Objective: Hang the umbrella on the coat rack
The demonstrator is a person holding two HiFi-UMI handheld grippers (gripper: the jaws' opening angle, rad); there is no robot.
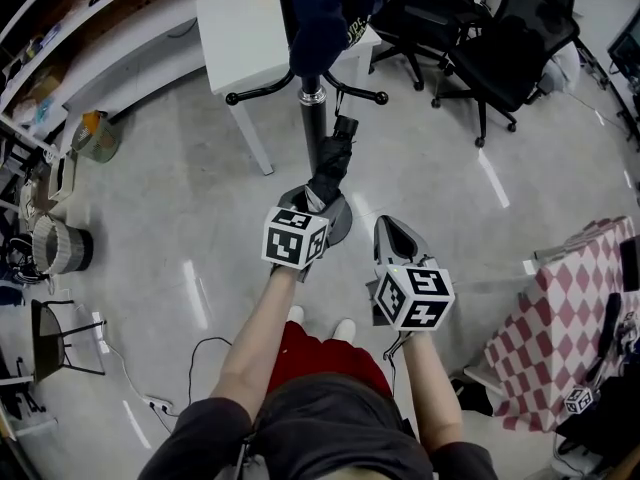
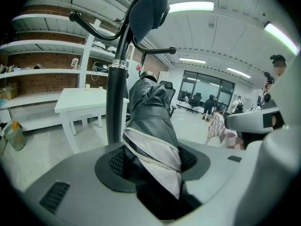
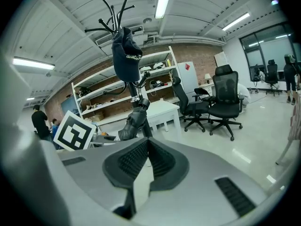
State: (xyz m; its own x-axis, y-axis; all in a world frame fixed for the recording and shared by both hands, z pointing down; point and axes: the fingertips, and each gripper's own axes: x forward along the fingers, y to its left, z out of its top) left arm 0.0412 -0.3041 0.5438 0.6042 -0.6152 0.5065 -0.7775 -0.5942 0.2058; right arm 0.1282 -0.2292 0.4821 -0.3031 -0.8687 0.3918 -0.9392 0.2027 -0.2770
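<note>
Left claw [image 1: 316, 204] is clamping the folded black umbrella [image 1: 333, 161] at its near end. The jaws are standing fairly wide around the bundled fabric, with the pads pressing on it. The umbrella is pointing off to 12 o'clock from the claw, with its far end just beside the coat rack [image 1: 312, 118] pole, above the round base. Right claw [image 1: 388, 226] is sitting at 3 o'clock of the left one, jaws together, gripping nothing.

The rack is standing at 12 o'clock of the person. A dark cap [image 3: 126, 55] is hanging up top, and the lower hooks [image 1: 256, 92] are sticking out bare at 9 and 3 o'clock of the pole. A white table [image 1: 245, 28] is showing behind at 11 o'clock and office chairs [image 1: 505, 43] at 1 o'clock.

Step in hand looks like the approach: the umbrella is gripped and up at the rack but not hung yet. The next move is probably calling for raising it to hook height and catching a strap or handle over a free lower hook. Can't tell where any loop is. The right claw is free for steadying.
</note>
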